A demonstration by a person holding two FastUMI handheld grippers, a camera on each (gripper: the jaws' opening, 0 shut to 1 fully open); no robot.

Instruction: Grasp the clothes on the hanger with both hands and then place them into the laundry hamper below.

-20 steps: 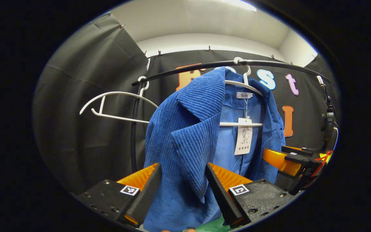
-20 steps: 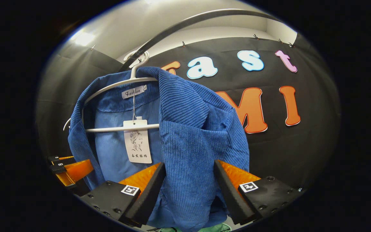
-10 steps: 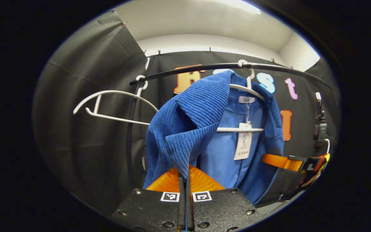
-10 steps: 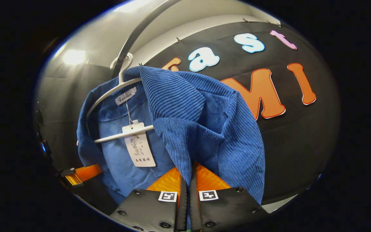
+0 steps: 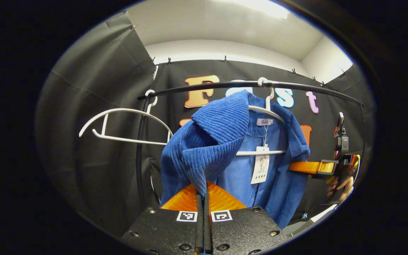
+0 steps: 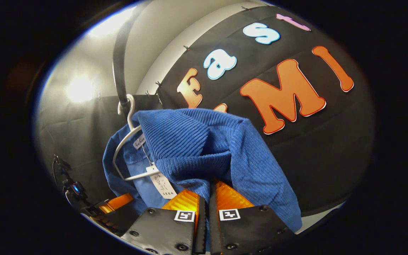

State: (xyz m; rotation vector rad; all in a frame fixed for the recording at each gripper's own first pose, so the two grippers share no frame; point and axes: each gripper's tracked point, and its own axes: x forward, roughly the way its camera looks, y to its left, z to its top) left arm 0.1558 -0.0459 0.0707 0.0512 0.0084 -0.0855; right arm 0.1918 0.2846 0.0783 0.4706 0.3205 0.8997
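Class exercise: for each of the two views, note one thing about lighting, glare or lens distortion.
Left gripper view: the straight black metal clothes rail bows into an arc, and a ceiling light burns white. Right gripper view: a blown-out glare patch on the pale wall, while the ribbed blue corduroy jacket stays evenly lit and sharp.

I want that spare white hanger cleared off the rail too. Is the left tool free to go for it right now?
Probably not. The left tool is shut on the blue jacket's lapel, so it would have to let go first. The empty hanger itself hangs unobstructed on the rail, beside the jacket.
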